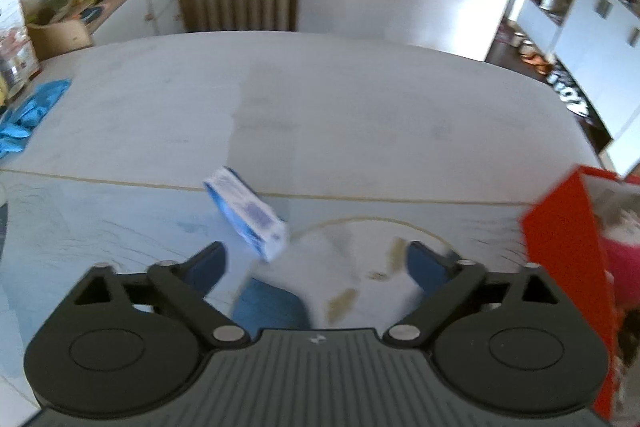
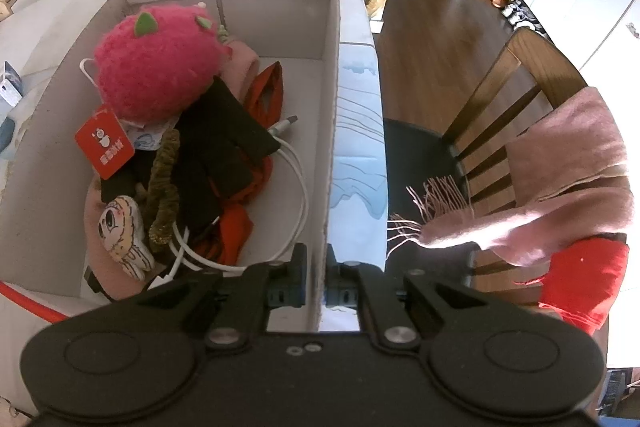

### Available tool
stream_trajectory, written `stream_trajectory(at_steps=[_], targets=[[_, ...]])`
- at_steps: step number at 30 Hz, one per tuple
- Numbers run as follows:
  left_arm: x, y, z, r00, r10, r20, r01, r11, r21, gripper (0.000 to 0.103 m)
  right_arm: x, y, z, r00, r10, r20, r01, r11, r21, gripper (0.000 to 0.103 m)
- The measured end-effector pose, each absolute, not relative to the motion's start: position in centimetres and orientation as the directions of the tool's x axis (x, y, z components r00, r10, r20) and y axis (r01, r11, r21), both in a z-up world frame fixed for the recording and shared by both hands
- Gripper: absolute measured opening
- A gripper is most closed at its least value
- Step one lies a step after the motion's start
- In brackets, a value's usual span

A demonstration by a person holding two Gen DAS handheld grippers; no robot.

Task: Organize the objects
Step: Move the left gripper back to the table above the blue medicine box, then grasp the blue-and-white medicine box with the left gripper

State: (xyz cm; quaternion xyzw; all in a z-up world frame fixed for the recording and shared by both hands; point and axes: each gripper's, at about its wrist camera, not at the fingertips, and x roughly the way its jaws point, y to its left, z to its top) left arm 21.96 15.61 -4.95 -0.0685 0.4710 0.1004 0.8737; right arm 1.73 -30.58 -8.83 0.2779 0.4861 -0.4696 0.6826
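Ahead of the left hand-held gripper lies a blue-and-white small box on a pale grey surface. Left of the right hand-held gripper, the red-trimmed white carton holds a fuzzy pink plush toy with green leaves, a red tag and a white cable.

1. The right gripper is clamped on the right wall of the cardboard box.
2. Inside lie a pink plush toy at the far left corner and a white cable near the right wall.
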Motion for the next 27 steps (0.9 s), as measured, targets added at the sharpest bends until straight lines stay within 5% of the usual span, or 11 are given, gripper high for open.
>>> stream_trajectory(at_steps=[23, 27], targets=[[28.7, 22.1, -10.8, 0.404, 0.193, -0.894, -0.433, 0.901, -0.001, 0.101, 2.4, -30.9, -9.4, 0.020, -0.365, -0.931, 0.928, 0.353, -0.118, 0.006], [28.7, 22.3, -11.0, 0.397, 0.172, -0.901, -0.436, 0.900, -0.020, 0.079, 2.4, -30.9, -9.4, 0.018, -0.365, -0.931, 0.930, 0.349, -0.118, 0.006]])
